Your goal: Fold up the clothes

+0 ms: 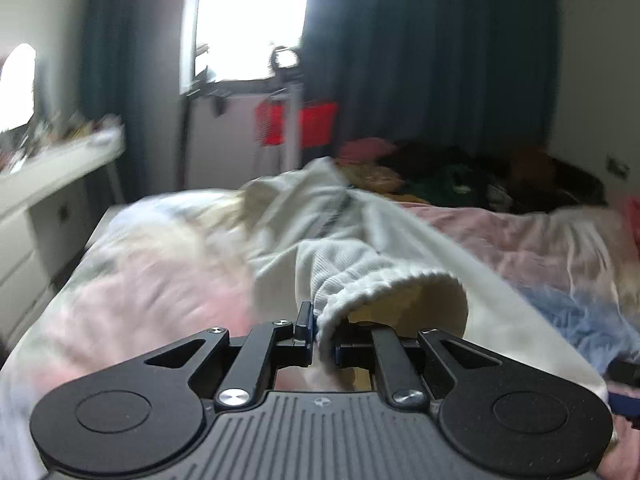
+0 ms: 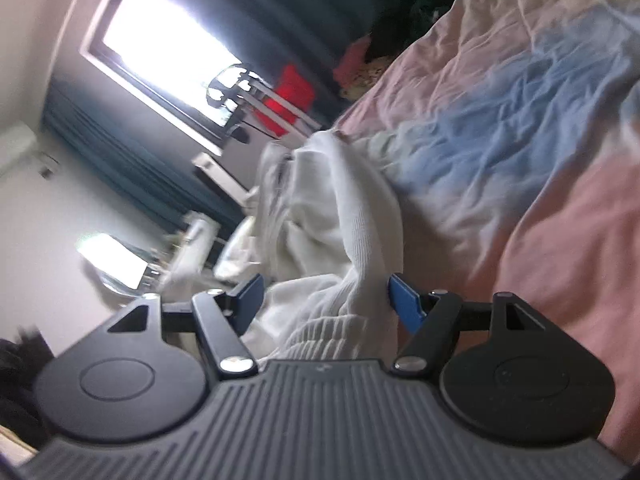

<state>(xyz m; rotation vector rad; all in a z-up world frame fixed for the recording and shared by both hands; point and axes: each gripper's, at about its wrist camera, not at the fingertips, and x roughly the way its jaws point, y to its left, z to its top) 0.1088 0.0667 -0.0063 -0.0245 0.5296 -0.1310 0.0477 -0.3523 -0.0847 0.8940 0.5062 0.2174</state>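
A white knit garment (image 1: 360,240) lies bunched on the pink and blue bedcover (image 1: 560,248). My left gripper (image 1: 322,336) is shut on the garment's ribbed cuff (image 1: 380,284), which stands up off the bed and gapes open to the right of the pads. In the right wrist view, which is rolled on its side, the same white garment (image 2: 340,200) runs from the bedcover (image 2: 520,120) into my right gripper (image 2: 326,300). Its blue pads (image 2: 404,304) stand wide apart, with a ribbed part of the fabric lying loose between them, not squeezed.
A heap of dark and pink clothes (image 1: 500,176) sits at the far end of the bed. Beyond it are a red basket (image 1: 308,124) on a white stand, dark curtains and a bright window. A white cluttered desk (image 1: 60,160) stands to the left of the bed.
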